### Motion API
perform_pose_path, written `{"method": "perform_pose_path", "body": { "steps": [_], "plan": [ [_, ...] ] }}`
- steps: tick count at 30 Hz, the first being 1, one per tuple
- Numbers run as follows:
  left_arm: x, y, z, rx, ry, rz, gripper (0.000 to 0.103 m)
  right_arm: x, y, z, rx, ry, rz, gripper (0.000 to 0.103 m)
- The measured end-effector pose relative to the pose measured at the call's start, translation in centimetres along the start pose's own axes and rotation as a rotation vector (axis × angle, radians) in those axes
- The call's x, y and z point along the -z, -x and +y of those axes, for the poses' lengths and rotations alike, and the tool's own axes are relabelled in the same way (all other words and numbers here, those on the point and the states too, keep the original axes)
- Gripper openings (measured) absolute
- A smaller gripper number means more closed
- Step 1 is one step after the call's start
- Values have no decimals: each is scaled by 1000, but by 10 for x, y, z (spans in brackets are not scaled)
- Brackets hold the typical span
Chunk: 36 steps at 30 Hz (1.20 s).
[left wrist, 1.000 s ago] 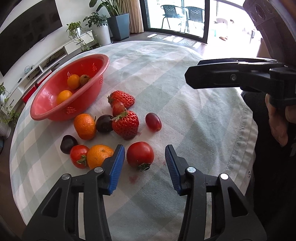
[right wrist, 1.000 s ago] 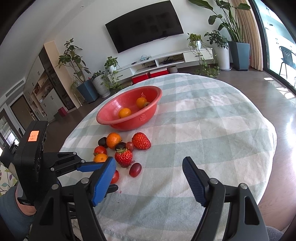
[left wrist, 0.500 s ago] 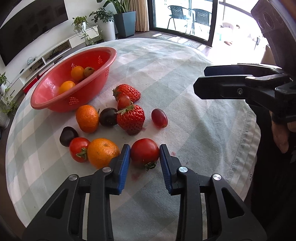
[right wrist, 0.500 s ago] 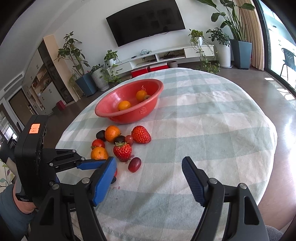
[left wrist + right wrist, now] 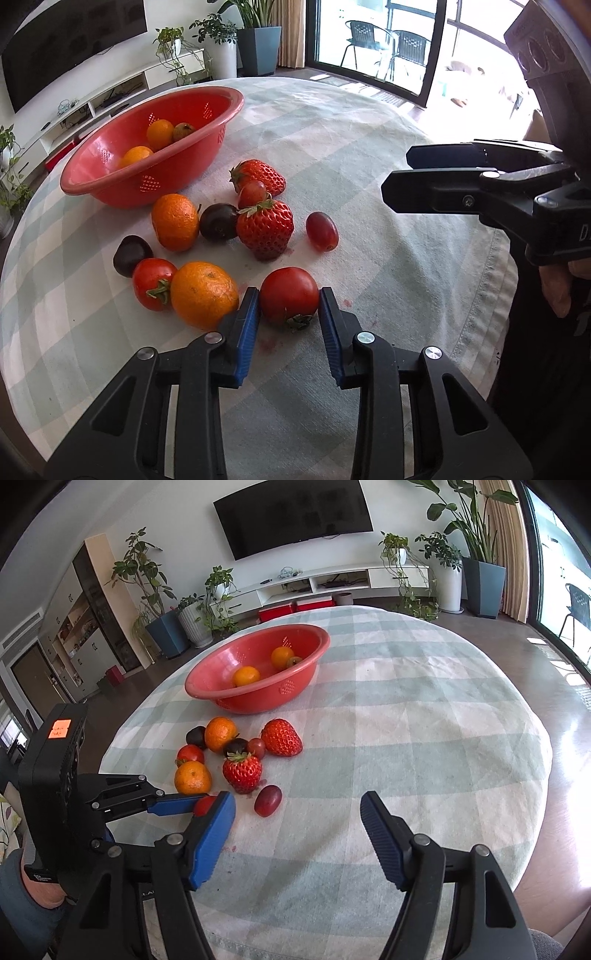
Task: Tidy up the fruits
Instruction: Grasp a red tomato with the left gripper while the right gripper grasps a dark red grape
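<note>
At the near edge of the table (image 5: 406, 258), the left gripper (image 5: 289, 301) pinches a tomato (image 5: 288, 293) resting on the cloth. In the right wrist view that tomato is mostly hidden. The right gripper (image 5: 297, 823), jaws closing, holds nothing. The red bowl (image 5: 295, 690) stands beyond.

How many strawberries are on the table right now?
2. One strawberry sits mid-cluster beside the dark plum; the other strawberry lies behind it, nearer the red basket. None visible inside the basket.

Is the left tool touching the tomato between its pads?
Touching: the left wrist view shows both blue pads of the left tool pressed against the tomato.
</note>
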<state>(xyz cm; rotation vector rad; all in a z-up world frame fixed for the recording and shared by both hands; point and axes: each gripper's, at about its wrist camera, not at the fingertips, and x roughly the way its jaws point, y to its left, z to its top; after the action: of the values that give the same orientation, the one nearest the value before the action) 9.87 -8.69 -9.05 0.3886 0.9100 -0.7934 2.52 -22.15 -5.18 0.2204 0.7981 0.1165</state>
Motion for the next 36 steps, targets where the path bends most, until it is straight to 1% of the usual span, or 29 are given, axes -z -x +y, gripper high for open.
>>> {"method": "perform_pose_path", "body": {
  "steps": [5, 7, 10, 17, 23, 26, 28, 32, 34, 36],
  "plan": [
    [5, 9, 5, 10, 52, -29, 30, -1, -6, 5, 7, 12, 20, 72],
    [8, 18, 7, 17, 78, -51, 30, -1, -10, 11, 9, 33, 35, 66],
    [15, 30, 7, 27, 109, -79, 30, -1, -18, 19, 11, 62, 55, 60],
    [38, 53, 15, 24, 193, -125, 30, 0, -42, 32, 39, 94, 113, 52],
    [54, 62, 28, 10, 252, -139, 30, 3, -58, 38, 81, 120, 158, 44],
    [59, 64, 31, 13, 266, -145, 30, 4, -60, 43, 99, 151, 158, 42],
    [59, 65, 32, 17, 272, -154, 30, 5, -60, 44, 114, 164, 156, 37],
    [60, 68, 32, 19, 281, -164, 30, 4, -62, 46, 137, 185, 155, 31],
    [61, 69, 33, 20, 286, -168, 30, 4, -61, 48, 146, 196, 156, 25],
    [61, 70, 33, 19, 289, -171, 30, 4, -61, 48, 145, 197, 157, 24]
  ]
}}
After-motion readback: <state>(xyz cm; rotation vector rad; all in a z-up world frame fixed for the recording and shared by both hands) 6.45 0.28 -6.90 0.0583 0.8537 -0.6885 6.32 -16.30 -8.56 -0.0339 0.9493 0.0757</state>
